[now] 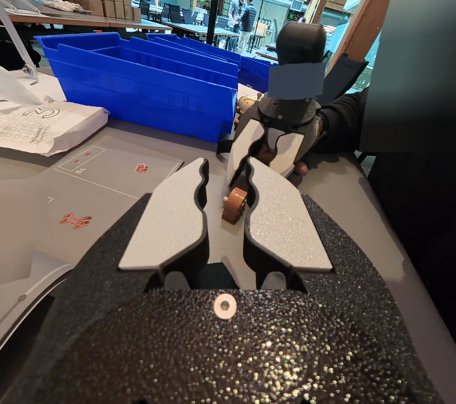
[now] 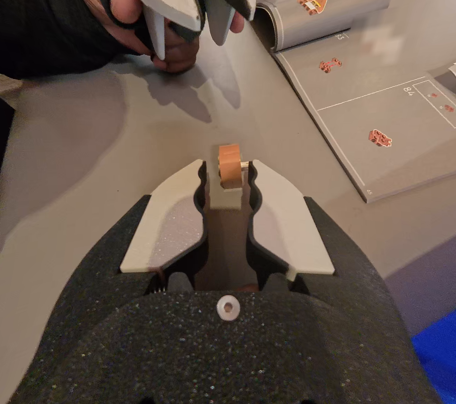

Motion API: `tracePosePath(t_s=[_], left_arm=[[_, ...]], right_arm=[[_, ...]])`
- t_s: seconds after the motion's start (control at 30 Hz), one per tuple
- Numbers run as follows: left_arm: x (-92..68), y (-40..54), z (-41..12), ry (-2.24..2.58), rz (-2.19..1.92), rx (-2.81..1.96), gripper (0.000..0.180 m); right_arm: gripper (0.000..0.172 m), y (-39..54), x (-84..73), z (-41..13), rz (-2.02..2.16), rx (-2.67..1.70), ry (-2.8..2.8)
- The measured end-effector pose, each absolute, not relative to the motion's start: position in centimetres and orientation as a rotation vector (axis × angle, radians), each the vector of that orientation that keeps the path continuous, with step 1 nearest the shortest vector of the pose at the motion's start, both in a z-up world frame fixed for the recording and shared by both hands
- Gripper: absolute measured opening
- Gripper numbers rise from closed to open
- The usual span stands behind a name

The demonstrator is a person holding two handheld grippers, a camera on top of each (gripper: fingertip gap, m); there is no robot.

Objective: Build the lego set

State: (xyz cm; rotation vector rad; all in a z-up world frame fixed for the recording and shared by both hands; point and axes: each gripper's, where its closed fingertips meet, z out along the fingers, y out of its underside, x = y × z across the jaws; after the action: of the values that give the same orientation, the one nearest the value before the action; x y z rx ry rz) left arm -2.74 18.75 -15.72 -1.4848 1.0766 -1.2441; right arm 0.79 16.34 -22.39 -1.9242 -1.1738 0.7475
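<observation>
Straddling the upright brown wheel [image 2: 229, 167] on the tabletop [image 2: 98, 145], perhaps to steady it, the right tongs [image 2: 227, 162] are apart, not pressing; the left tongs [image 1: 227, 162] hover apart, empty.

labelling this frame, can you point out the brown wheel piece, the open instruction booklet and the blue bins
brown wheel piece [image 2: 229, 166]: right wrist view, on its curved brown tread.
open instruction booklet [image 2: 385, 121]: right wrist view, on the bare grey of the flat page.
blue bins [image 1: 148, 86]: left wrist view, on the front bin's side wall.

Blue bins [image 1: 148, 86] left; grey table [image 2: 123, 145] bare
</observation>
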Motion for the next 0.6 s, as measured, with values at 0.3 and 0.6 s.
tracePosePath(t_s=[0.3,0.6], left_arm=[[-3.0,19.5,-15.6,1.02,-1.251,-1.513,0.026],[-2.9,19.4,-15.7,1.028,-1.242,-1.518,0.025]], right_arm=[[0.016,17.9,0.7,-22.9,0.553,-1.947,-1.133],[0.019,20.6,2.0,-22.9,0.539,-2.028,-0.972]])
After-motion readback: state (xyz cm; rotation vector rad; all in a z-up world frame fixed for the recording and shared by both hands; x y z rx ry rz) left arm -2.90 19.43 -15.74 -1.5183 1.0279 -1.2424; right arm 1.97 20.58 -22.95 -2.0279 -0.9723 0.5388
